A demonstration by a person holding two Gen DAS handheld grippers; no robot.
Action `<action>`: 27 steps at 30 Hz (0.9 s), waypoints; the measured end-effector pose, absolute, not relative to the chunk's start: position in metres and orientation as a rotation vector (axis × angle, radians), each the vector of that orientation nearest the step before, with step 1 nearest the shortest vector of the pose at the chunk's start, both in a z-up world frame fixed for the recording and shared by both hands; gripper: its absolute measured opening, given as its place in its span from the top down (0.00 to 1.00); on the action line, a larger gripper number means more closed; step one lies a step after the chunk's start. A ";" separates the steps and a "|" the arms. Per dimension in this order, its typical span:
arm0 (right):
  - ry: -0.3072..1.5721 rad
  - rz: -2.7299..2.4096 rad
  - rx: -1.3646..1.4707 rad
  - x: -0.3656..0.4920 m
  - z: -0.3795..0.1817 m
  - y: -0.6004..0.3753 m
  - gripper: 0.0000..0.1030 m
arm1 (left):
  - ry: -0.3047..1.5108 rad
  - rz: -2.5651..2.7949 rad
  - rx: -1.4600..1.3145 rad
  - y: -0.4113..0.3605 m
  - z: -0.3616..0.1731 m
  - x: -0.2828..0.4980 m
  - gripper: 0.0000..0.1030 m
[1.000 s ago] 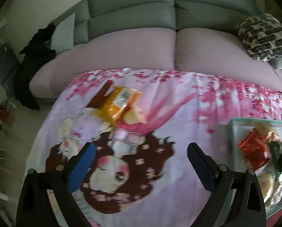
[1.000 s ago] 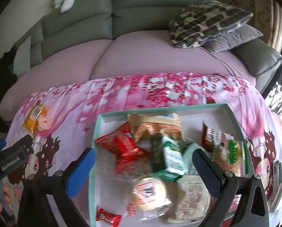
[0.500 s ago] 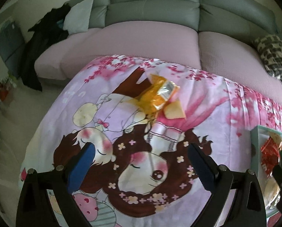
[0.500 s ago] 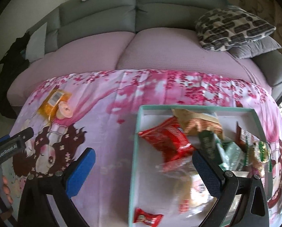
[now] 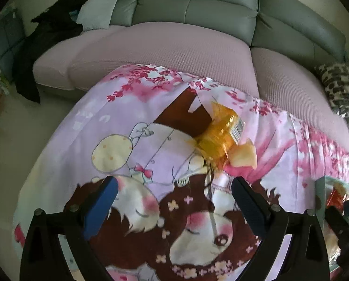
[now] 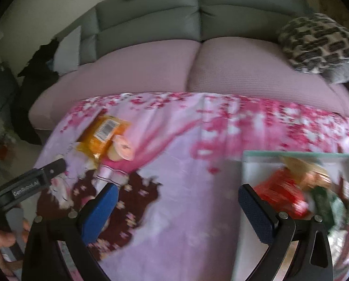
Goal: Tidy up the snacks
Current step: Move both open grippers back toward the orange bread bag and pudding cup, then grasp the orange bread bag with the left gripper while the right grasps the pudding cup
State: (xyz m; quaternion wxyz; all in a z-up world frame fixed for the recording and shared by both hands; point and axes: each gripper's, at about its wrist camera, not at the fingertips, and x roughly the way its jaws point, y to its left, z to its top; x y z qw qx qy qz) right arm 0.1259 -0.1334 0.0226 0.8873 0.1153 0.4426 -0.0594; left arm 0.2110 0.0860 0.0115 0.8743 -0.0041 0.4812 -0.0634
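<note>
An orange snack packet (image 5: 219, 135) with a barcode label lies on the pink cartoon-print cloth (image 5: 151, 154), ahead of and slightly right of my left gripper (image 5: 174, 201), which is open and empty. The same orange packet (image 6: 104, 135) shows at the left in the right wrist view. My right gripper (image 6: 176, 206) is open and empty over the cloth. To its right stands a teal-rimmed box (image 6: 291, 155) with a red packet (image 6: 282, 194) and several other snacks. The box's corner (image 5: 324, 182) appears at the right edge of the left wrist view.
A sofa with pink seat covers (image 5: 165, 53) and grey backrest (image 5: 197, 7) runs behind the table. A patterned cushion (image 6: 317, 44) lies at the right, dark clothing (image 5: 45, 42) at the left. A hand (image 6: 1, 243) holds the left gripper's body (image 6: 29, 185).
Both grippers have swung left. The orange packet is now closer to and more central before the left gripper; the snack box has slid to the right of the right wrist view.
</note>
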 end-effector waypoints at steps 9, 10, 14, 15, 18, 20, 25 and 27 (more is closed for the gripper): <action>0.954 0.007 0.155 0.186 -0.012 -0.088 0.04 | 1.024 -0.286 -0.033 0.080 0.001 0.254 0.06; 0.959 0.014 0.151 0.192 -0.015 -0.086 0.08 | 1.027 -0.304 -0.037 0.078 0.000 0.258 0.06; 0.967 0.046 0.100 0.210 -0.029 -0.073 0.14 | 1.042 -0.332 -0.016 0.070 -0.005 0.274 0.10; 0.969 0.054 0.090 0.212 -0.032 -0.071 0.15 | 1.046 -0.338 -0.005 0.068 -0.006 0.275 0.10; 0.975 0.082 0.069 0.220 -0.040 -0.062 0.16 | 1.068 -0.369 0.031 0.057 -0.014 0.283 0.10; 0.977 0.090 0.055 0.224 -0.045 -0.057 0.22 | 1.087 -0.387 0.038 0.052 -0.021 0.287 0.10; 0.965 0.103 0.039 0.233 -0.050 -0.053 0.30 | 1.122 -0.404 0.042 0.043 -0.035 0.297 0.11; 0.960 0.110 0.044 0.235 -0.051 -0.054 0.41 | 1.134 -0.414 0.032 0.040 -0.040 0.301 0.12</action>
